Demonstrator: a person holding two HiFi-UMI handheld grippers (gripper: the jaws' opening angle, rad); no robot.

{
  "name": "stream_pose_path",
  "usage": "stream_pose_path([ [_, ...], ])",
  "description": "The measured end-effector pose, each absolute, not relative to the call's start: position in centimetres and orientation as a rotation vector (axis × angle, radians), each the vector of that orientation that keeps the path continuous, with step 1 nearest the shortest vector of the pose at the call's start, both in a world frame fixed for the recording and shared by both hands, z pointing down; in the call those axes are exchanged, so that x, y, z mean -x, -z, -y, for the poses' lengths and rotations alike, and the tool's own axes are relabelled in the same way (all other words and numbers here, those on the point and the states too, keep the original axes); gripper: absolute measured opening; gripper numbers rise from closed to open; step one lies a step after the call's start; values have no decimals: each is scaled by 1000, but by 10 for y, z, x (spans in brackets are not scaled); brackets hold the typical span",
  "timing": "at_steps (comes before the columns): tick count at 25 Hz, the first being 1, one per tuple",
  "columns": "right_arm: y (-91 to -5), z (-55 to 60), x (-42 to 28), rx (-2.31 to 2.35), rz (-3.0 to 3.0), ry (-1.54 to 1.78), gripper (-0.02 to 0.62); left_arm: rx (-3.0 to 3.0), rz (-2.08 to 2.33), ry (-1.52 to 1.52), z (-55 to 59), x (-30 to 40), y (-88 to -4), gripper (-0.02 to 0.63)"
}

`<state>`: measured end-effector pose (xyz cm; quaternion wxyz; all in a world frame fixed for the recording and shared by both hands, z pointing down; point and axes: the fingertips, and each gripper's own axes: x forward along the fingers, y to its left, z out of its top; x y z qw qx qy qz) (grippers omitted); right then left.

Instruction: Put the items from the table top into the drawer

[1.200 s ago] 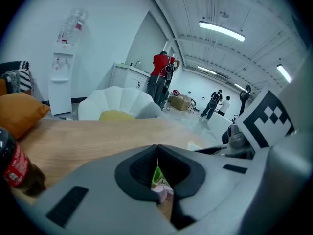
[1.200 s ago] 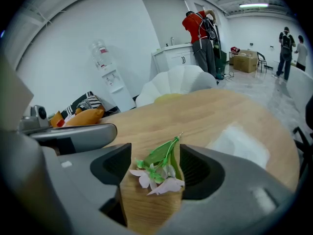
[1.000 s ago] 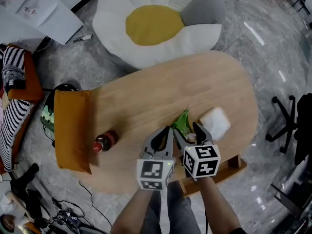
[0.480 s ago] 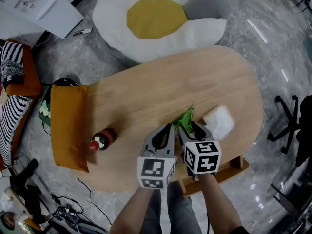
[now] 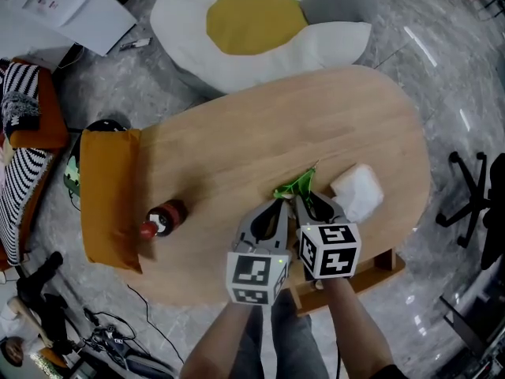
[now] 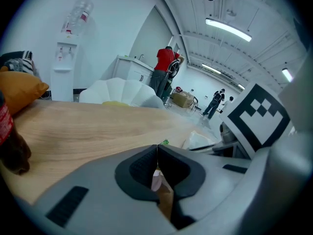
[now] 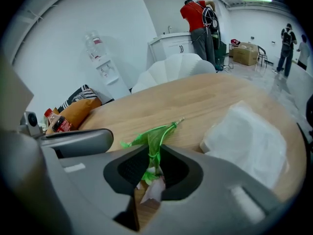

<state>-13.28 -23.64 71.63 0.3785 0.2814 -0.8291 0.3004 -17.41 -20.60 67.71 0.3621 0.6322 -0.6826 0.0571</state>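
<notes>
A green leafy sprig (image 5: pixel 297 185) (image 7: pixel 155 137) with a pale end lies on the wooden table (image 5: pixel 237 156). My right gripper (image 5: pixel 306 198) (image 7: pixel 154 153) has just been closing its jaws and is shut on the sprig, whose leaves stick out past the tips. My left gripper (image 5: pixel 277 204) (image 6: pixel 157 148) sits right beside it, jaws shut tip to tip. Only a pale scrap shows in the hollow behind the left gripper's tips. A white packet (image 5: pixel 359 192) (image 7: pixel 249 141) lies just right of the sprig. A dark bottle with a red cap (image 5: pixel 162 219) (image 7: pixel 56 124) lies at the table's left.
An orange cushion (image 5: pixel 106 196) lies along the table's left end. A wooden drawer (image 5: pixel 379 268) sticks out under the near edge at the right. A white and yellow flower-shaped beanbag (image 5: pixel 256 22) stands beyond the table. An office chair (image 5: pixel 473 204) is at the right. People stand far off.
The right gripper's jaws have closed from wide open onto the green sprig. Both grippers sank slightly toward the table.
</notes>
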Motion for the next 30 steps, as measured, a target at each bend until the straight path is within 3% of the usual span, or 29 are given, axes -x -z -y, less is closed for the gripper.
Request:
stream_pose_path([
  [4,-713,235,132,-731,2139,-759,18,-1621,1759,-162,199,172,-680,11],
  [30,-664,183,114,-813,2252,-761,14,-1714,1716,-190,154,158,-649,11],
])
